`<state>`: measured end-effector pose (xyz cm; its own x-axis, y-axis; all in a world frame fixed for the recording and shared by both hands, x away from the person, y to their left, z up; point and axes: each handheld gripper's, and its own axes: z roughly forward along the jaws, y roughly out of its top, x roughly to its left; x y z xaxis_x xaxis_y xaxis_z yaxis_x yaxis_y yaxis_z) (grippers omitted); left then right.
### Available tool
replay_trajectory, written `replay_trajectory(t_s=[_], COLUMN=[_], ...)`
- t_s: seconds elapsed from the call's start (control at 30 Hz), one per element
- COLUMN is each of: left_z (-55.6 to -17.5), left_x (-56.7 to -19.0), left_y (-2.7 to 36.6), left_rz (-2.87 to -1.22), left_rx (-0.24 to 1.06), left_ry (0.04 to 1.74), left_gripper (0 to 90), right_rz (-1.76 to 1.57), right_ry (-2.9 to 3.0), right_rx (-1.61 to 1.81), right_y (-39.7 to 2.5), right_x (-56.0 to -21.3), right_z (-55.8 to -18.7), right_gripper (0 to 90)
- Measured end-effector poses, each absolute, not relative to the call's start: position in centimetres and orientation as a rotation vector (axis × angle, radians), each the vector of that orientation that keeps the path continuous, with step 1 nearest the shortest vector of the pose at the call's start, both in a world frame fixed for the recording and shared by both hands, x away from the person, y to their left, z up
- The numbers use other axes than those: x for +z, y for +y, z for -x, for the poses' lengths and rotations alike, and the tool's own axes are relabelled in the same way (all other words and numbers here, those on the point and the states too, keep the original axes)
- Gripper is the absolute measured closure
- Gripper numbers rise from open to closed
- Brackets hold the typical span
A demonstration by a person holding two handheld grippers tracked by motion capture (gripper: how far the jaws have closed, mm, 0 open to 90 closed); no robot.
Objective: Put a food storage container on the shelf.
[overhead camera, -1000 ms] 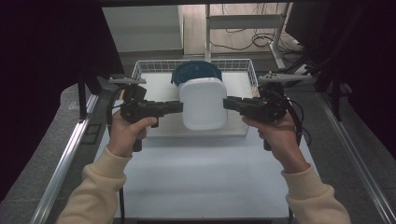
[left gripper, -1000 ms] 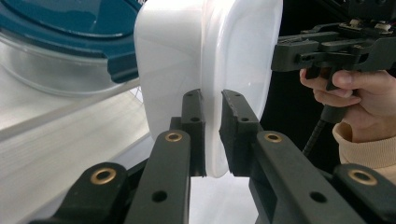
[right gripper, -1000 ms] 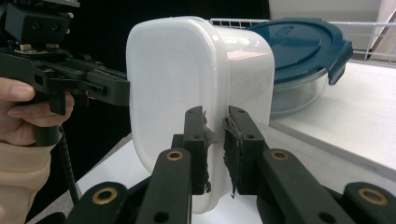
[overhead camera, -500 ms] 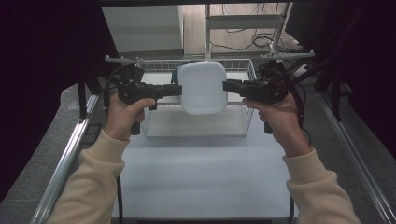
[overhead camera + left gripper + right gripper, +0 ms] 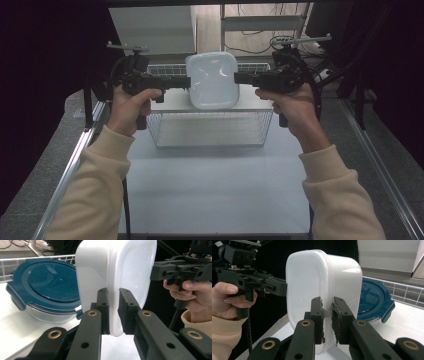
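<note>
Writing: none readable on any item. Tub [image 5: 212, 80]: white plastic, rounded rectangular, glossy and plain, no label; turned on its side with its base toward me in the high view, held in the air between my two tools above the wire basket [image 5: 212, 131]. Left tool [image 5: 186, 82]: I have its jaws clamped on the tub's rim at one side. Right tool [image 5: 239, 78]: likewise clamped on the rim opposite, and frayed grey padding shows on its jaw faces in the right gripper view. Container [image 5: 47, 290]: clear body, dark blue clip lid [image 5: 46, 281], round, standing on the white shelf [image 5: 17, 332] just behind the tub. Bench [image 5: 215, 195]: white top, metal rails at both edges.
</note>
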<state>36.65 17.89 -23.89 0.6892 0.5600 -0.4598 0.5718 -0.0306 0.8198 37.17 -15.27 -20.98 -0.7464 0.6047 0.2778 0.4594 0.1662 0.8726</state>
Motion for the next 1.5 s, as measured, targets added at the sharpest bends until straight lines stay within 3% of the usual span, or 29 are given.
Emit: replay_trajectory(t_s=[0.37, 0.67, 1.17, 1.5], left_z=[-40.4, -43.1, -48.8, -49.6], left_x=[-22.5, -23.2, -25.6, -26.9], left_y=[18.8, 18.8, 20.0, 20.2], left_rz=[-1.693, -1.698, -1.507, -1.464], left_rx=[-0.055, -0.12, -0.376, -0.412], left_ry=[0.997, 1.064, 1.184, 1.191], left_gripper=[80.1, 80.4, 74.2, 71.8], right_rz=[-1.131, -1.297, -1.613, -1.735], right_ry=[2.325, 2.374, 2.381, 2.355], right_rx=[1.664, 1.657, 1.667, 1.751], right_y=[-14.2, -14.1, -13.6, -14.0], right_x=[-19.9, -21.2, -22.7, -24.5], right_z=[-41.0, -44.7, -51.0, -52.3], right_gripper=[78.1, 77.3, 69.0, 64.4])
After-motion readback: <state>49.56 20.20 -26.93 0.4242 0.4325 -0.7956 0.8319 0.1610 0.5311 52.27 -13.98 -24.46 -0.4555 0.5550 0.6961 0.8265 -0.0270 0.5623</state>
